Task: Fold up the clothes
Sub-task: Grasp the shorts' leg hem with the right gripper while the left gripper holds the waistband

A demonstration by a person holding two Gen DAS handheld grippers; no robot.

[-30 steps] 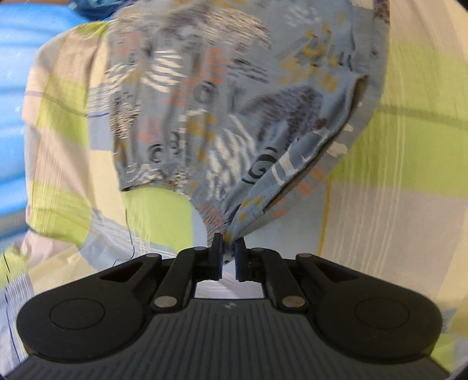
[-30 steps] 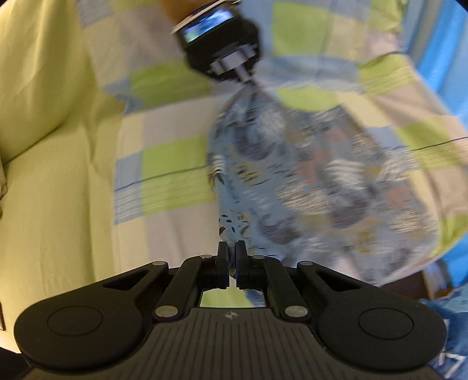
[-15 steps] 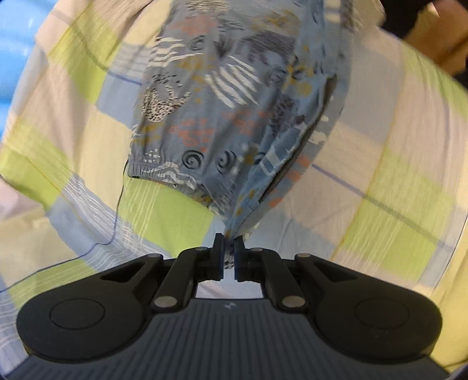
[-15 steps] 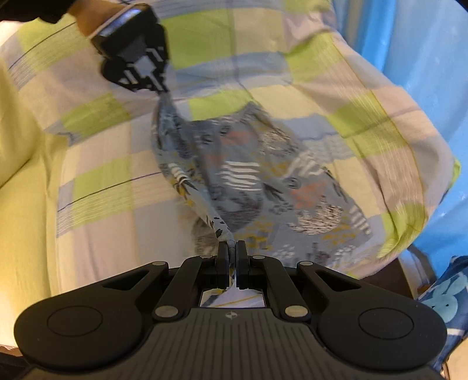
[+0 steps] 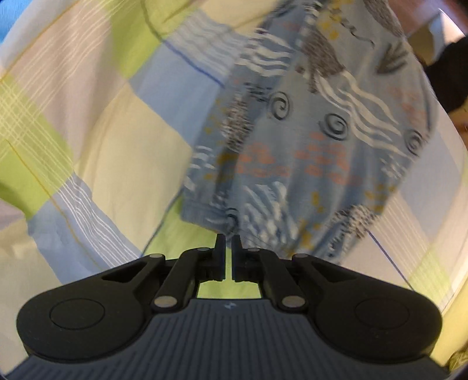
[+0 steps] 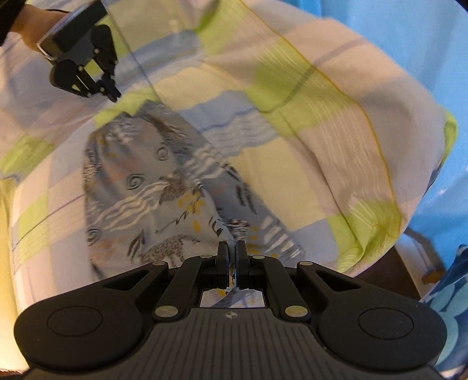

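One garment (image 6: pixel 163 198) in play, a blue patterned piece with swirls and wavy stripes, lying spread on the checked bedsheet (image 6: pixel 321 146). Two grippers here. The right gripper (image 6: pixel 231 248) has its jaws pressed together on a bit of the cloth's near edge, fabric showing between them. The left gripper (image 5: pixel 228 242) sits just at the gathered hem on the far side, jaws a narrow gap apart with nothing between them. From the right-hand camera it hangs above the sheet, just beyond the garment's corner, a hand (image 6: pixel 32 20) behind it.
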